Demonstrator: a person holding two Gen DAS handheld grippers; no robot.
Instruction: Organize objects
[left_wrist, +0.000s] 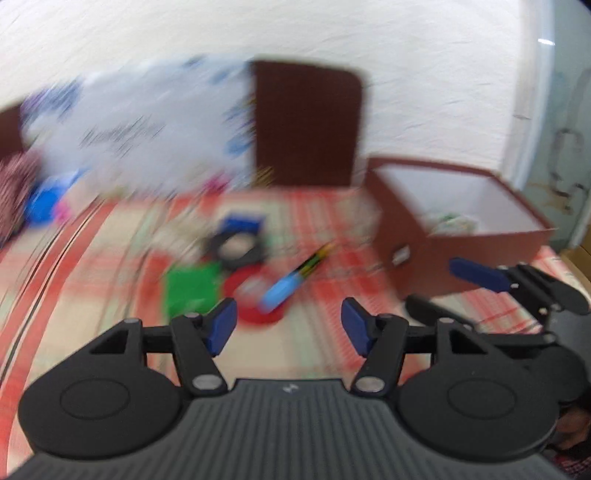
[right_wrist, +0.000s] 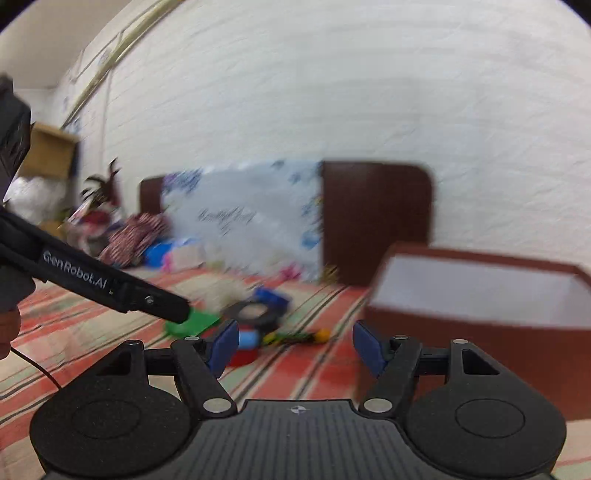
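Both views are blurred by motion. On the red checked cloth lie a red tape roll, a black tape roll, a green flat piece, a blue box and a pen with a light blue cap. My left gripper is open and empty, just short of the red roll. My right gripper is open and empty; it also shows in the left wrist view in front of the brown open box. The box holds some small items.
A dark brown headboard and a white printed plastic bag stand at the back against the white wall. Clothes and a blue item lie at the far left. The left gripper's body crosses the right wrist view.
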